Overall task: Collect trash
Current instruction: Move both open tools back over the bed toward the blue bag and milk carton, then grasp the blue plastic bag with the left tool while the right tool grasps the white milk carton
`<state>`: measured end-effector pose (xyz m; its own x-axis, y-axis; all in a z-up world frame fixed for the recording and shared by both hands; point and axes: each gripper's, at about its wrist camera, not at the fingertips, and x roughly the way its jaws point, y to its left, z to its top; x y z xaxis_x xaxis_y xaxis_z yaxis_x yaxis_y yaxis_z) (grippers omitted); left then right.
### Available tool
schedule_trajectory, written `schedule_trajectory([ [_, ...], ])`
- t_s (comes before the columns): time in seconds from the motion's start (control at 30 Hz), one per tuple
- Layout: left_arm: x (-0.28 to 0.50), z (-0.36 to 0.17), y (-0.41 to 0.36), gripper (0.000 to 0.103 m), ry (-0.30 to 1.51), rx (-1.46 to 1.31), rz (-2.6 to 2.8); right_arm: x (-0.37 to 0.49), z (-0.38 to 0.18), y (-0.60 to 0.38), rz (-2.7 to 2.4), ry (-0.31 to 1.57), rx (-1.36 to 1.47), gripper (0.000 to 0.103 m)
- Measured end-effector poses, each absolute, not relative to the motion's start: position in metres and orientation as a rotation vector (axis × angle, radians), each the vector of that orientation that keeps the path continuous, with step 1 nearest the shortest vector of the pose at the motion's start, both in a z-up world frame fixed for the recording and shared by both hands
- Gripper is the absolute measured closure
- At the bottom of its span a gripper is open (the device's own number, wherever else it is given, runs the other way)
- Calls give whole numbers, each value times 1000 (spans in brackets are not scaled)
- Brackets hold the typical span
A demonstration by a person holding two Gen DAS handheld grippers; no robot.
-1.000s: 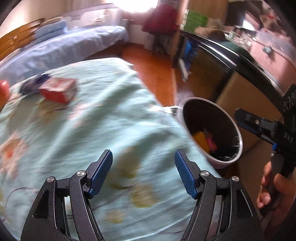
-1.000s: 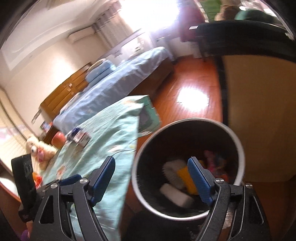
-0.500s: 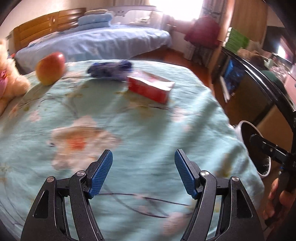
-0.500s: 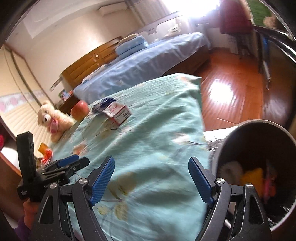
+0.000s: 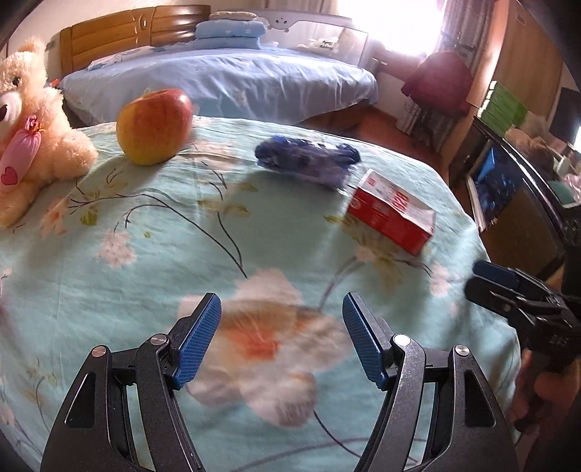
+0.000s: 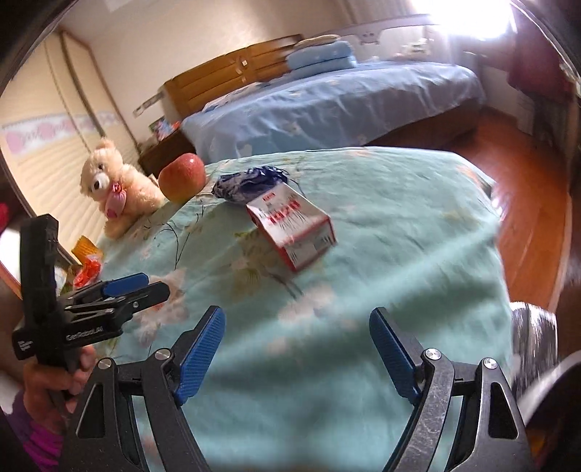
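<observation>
**Both grippers empty over the bedspread; trash lies ahead**

Left gripper [image 5: 281, 336]: jaws stand apart with nothing between them, only the floral turquoise bedspread [image 5: 152, 276] beneath. Right gripper [image 6: 296, 350]: jaws likewise spread wide, nothing held, above the same cloth. The right tool also shows at the right edge of the left wrist view, and the left tool at the left edge of the right wrist view, carried by a hand [image 6: 54, 385] with a purple sleeve.

Just right of the right gripper, at the frame's lower edge, a blurred grey rim of the trash bin [image 6: 533, 345] is visible beside the bed; its contents cannot be made out.

Ahead of both tools, well apart from the fingertips, a red-and-white carton [image 5: 392, 212] lies on its side on the bedspread. Directly beyond it, close or touching, sits a crumpled blue wrapper [image 5: 308, 159].

Farther and to the left, a red-yellow apple [image 5: 154, 125] rests on the cloth, with a cream teddy bear [image 5: 32, 119] beside it.

Beyond the bedspread stands a bed with blue bedding [image 5: 225, 80] and a wooden headboard [image 5: 134, 31].
</observation>
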<state>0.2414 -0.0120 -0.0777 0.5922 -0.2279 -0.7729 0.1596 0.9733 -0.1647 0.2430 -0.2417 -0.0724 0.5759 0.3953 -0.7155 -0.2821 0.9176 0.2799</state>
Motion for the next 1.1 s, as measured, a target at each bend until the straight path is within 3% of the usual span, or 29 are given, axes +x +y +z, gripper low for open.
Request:
schedule_trajectory([
  [0.33,276,-84,-10,32,935,-97,-223,309,-89,-218,405,914,37,21],
  [0.43,286,-85,-16,32,940,-112,-230,314,-94,-222,379,928,35,46],
  [0.93,352,-92,-78,29,899,-233,-170,252,-91,-300,247,882,332,47],
  [0.97,354,-92,-80,31,893,-228,-157,249,-90,-301,243,878,335,47],
  [1.0,357,-92,-80,44,892,-223,-144,248,-90,-300,242,878,334,47],
  [1.03,358,-92,-80,66,888,-221,-139,246,-89,-300,240,875,332,47],
  [1.07,359,-93,-79,79,888,-228,-151,245,-89,-300,240,873,334,47],
  [1.1,361,-95,-77,101,905,-244,-174,245,-89,-300,239,872,337,47],
])
